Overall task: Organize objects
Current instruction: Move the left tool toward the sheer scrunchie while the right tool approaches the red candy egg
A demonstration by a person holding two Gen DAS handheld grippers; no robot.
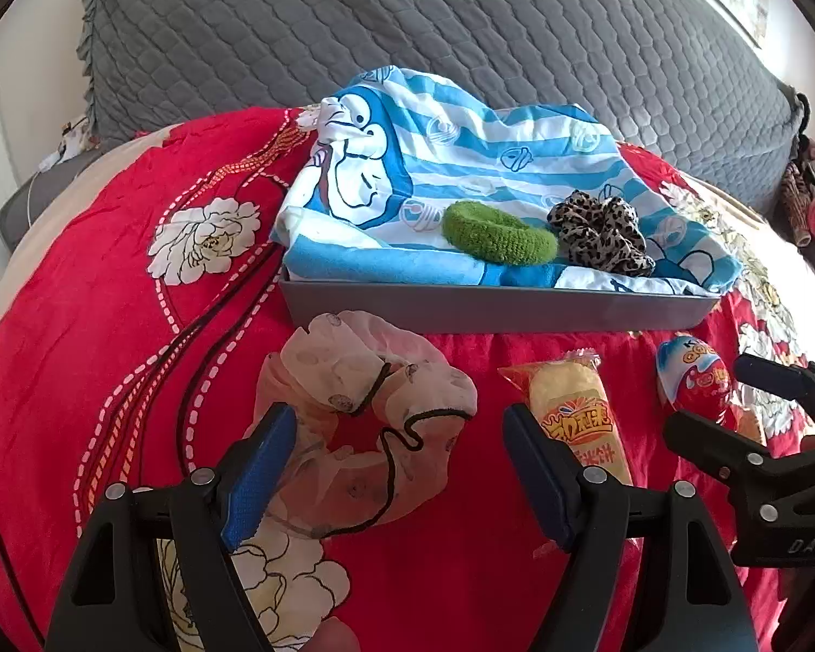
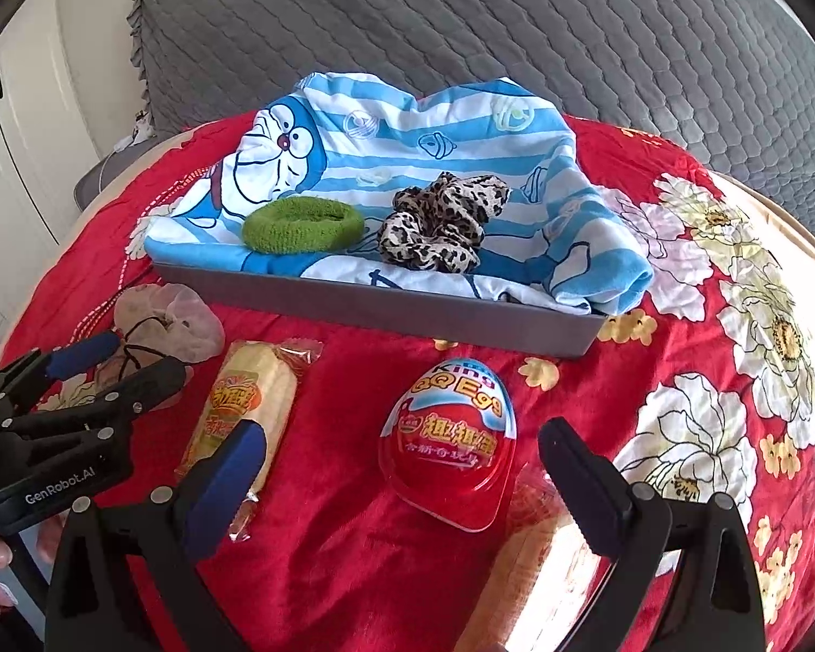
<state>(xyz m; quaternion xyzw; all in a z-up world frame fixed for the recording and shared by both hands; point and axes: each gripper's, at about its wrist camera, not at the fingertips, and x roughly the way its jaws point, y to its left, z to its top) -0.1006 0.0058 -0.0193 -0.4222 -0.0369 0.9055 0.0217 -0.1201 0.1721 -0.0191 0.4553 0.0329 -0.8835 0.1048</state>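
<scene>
A grey tray [image 1: 494, 312] [image 2: 386, 312] on the red bedspread holds a blue striped cartoon cloth [image 1: 462, 163] [image 2: 407, 130], a green hair band [image 1: 497, 239] [image 2: 301, 231] and a leopard scrunchie [image 1: 600, 233] [image 2: 440, 225]. In front of it lie a pale pink scrunchie [image 1: 364, 402] [image 2: 174, 320], a yellow snack pack [image 1: 576, 413] [image 2: 244, 407] and a red toy egg [image 1: 695, 380] [image 2: 451, 440]. My left gripper [image 1: 402, 467] [image 2: 119, 358] is open around the pink scrunchie. My right gripper [image 2: 407, 467] [image 1: 728, 396] is open around the egg. Another orange packet [image 2: 543, 559] lies under the right finger.
The red floral bedspread [image 1: 108, 326] [image 2: 706, 380] covers the bed. A grey quilted cover [image 1: 407, 27] [image 2: 516, 27] rises behind the tray. White cupboard doors [image 2: 11, 125] stand at the left. Clothes [image 1: 809, 195] hang at the far right.
</scene>
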